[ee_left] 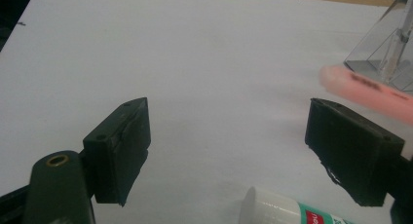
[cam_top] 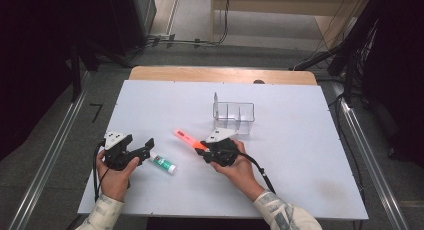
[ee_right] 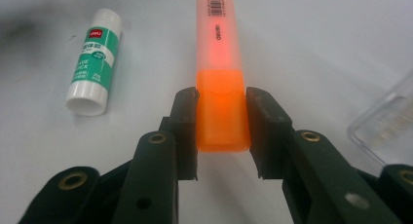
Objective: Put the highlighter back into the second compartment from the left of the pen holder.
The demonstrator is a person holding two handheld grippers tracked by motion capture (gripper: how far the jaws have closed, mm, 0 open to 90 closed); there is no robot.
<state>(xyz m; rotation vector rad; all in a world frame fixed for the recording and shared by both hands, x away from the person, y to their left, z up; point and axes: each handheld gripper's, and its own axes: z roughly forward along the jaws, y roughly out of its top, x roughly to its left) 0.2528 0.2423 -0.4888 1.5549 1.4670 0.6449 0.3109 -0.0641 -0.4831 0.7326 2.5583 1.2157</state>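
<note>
A: Gripping is noted: the translucent pink highlighter pen with an orange cap (ee_right: 220, 78) is clamped at its cap by the right gripper (ee_right: 221, 131), just above the white table (cam_top: 300, 160).

B: A barcode and printed lettering on the barrel are resolved in the right gripper view; in the high view the pen is seen pointing up-left, near the clear plastic divided organiser (cam_top: 234, 115).

A: The left gripper (cam_top: 145, 149) is held low, jaws wide and empty, beside the white-and-green glue stick (cam_top: 164, 163).

B: The right hand (cam_top: 240, 170) is wrapped around its tool.
</note>
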